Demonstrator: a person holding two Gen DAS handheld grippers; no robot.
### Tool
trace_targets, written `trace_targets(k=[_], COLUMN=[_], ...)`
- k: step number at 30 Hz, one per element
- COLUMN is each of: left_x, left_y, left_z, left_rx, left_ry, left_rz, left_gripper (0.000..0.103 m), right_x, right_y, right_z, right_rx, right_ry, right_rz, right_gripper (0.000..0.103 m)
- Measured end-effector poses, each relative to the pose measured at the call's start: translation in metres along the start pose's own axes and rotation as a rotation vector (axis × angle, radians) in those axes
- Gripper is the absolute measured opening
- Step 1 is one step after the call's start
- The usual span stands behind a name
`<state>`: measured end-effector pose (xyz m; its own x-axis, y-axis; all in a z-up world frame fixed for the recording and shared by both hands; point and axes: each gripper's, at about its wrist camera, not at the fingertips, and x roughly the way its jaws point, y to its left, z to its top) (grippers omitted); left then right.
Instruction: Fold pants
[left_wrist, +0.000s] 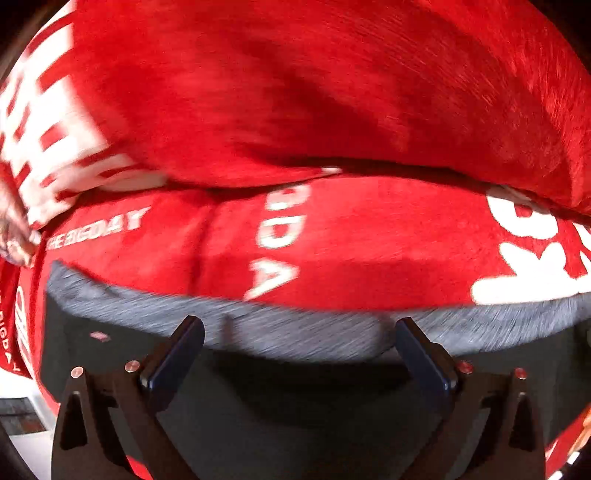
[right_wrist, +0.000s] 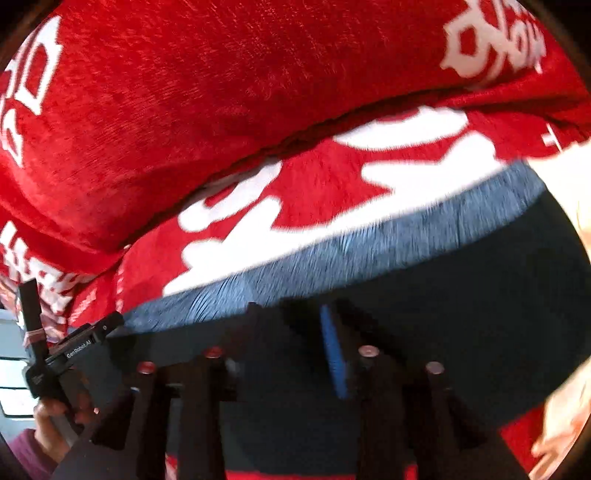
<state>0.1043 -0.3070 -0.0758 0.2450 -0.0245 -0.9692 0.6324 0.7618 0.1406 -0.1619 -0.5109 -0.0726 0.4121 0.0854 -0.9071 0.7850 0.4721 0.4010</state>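
Note:
Dark pants with a grey-blue ribbed waistband (left_wrist: 295, 332) lie on a red blanket with white letters (left_wrist: 351, 240). My left gripper (left_wrist: 299, 332) is open, its two fingers spread wide over the dark cloth just short of the waistband, holding nothing. In the right wrist view the pants (right_wrist: 461, 295) and the waistband (right_wrist: 332, 254) run across the frame. My right gripper (right_wrist: 291, 310) hovers over the dark cloth near the waistband with its fingers a short way apart; the view is blurred. The left gripper's body (right_wrist: 74, 350) and the hand holding it show at lower left.
A raised red fold or cushion (left_wrist: 314, 92) bulges beyond the pants, also seen in the right wrist view (right_wrist: 184, 110). A pale surface (left_wrist: 22, 417) lies past the blanket's left edge. A blurred pale shape (right_wrist: 565, 413) is at the right.

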Motion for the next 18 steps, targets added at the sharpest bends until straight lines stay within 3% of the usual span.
trace_targets(k=[3, 7, 11, 15, 18], left_x=[-0.014, -0.017, -0.003, 0.018, 0.039], left_y=[0.042, 0.112, 0.186, 0.259, 0.293], left_z=[-0.025, -0.057, -0.078, -0.101, -0.118], left_rx=[0.022, 0.039, 0.035, -0.038, -0.089], left_ry=[-0.011, -0.018, -0.034, -0.002, 0.038], left_rz=[0.013, 0.03, 0.059, 0.037, -0.002], left_gripper=[0.103, 0.103, 0.103, 0.103, 0.103], right_x=[-0.006, 0.002, 0.024, 0.051, 0.09], right_y=[0.02, 0.083, 0.18, 0.288, 0.373], right_z=[-0.017, -0.029, -0.052, -0.081, -0.101], right_rx=[-0.016, -0.126, -0.293, -0.462, -0.614], right_ry=[0.017, 0.059, 0.106, 0.163, 0.226], right_rz=[0.031, 0.098, 0.155, 0.227, 0.246], right_gripper=[0.045, 0.045, 0.045, 0.062, 0.062])
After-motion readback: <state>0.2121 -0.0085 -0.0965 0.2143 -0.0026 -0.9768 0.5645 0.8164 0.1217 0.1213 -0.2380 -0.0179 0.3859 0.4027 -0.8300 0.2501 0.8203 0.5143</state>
